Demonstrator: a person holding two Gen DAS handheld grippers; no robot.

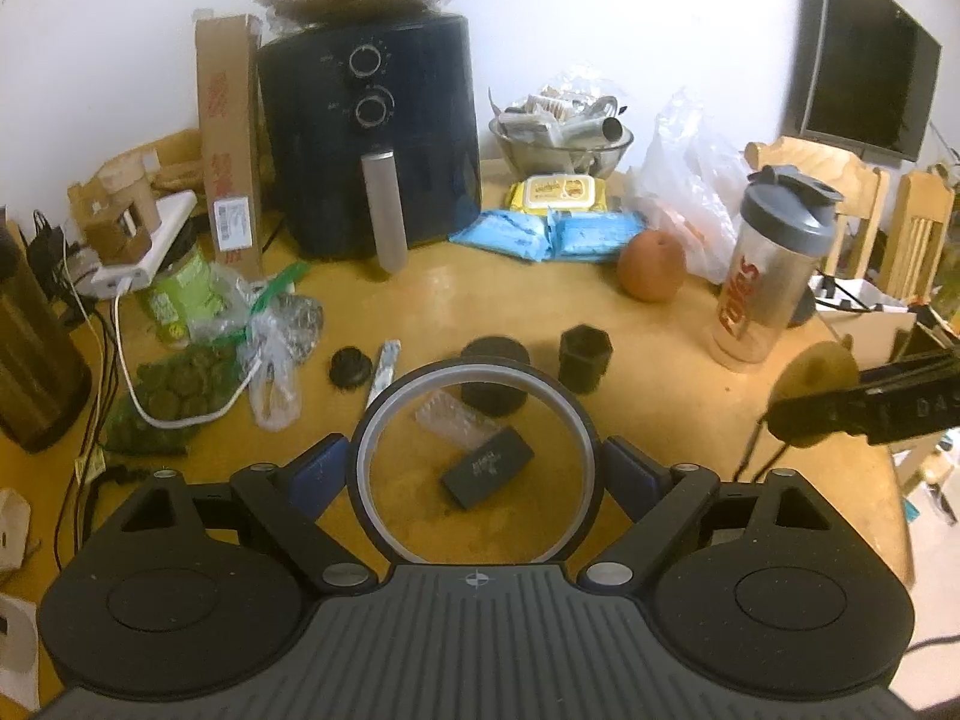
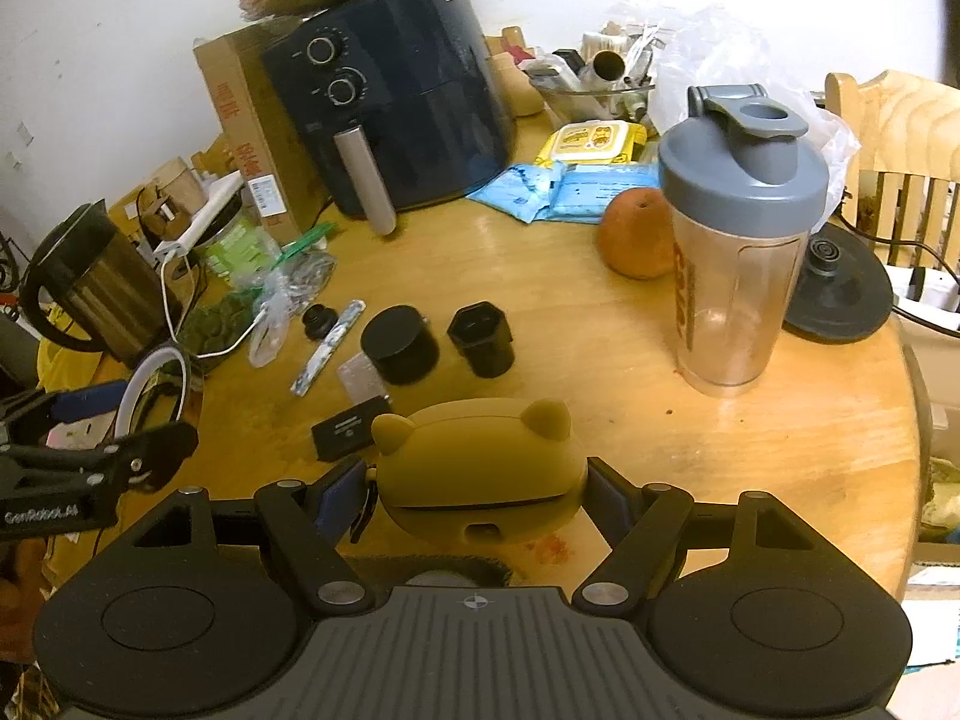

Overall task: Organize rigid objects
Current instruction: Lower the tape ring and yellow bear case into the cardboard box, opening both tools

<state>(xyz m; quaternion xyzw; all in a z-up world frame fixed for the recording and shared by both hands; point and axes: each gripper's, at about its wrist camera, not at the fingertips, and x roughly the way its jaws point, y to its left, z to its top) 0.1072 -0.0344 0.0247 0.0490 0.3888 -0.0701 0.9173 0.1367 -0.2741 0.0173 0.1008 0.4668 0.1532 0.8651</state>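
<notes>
Over the round wooden table (image 2: 750,450), my left gripper (image 1: 477,468) is clamped on a black-rimmed ring (image 1: 384,420) and my right gripper (image 2: 477,483) is squeezing a mustard bear-eared case (image 2: 474,462). Below sit a flat black box (image 1: 487,467), a round black container (image 2: 400,343) and a hexagonal black cup (image 2: 483,337), near each other, with the shaker bottle (image 2: 735,264) off right.

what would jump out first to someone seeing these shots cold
Each gripper grips something: the left gripper pinches a black-rimmed ring above the wooden table, the right gripper a mustard bear-eared case. Behind them a dark air fryer looms at the back, and a grey-lidded shaker bottle stands on the right.
</notes>
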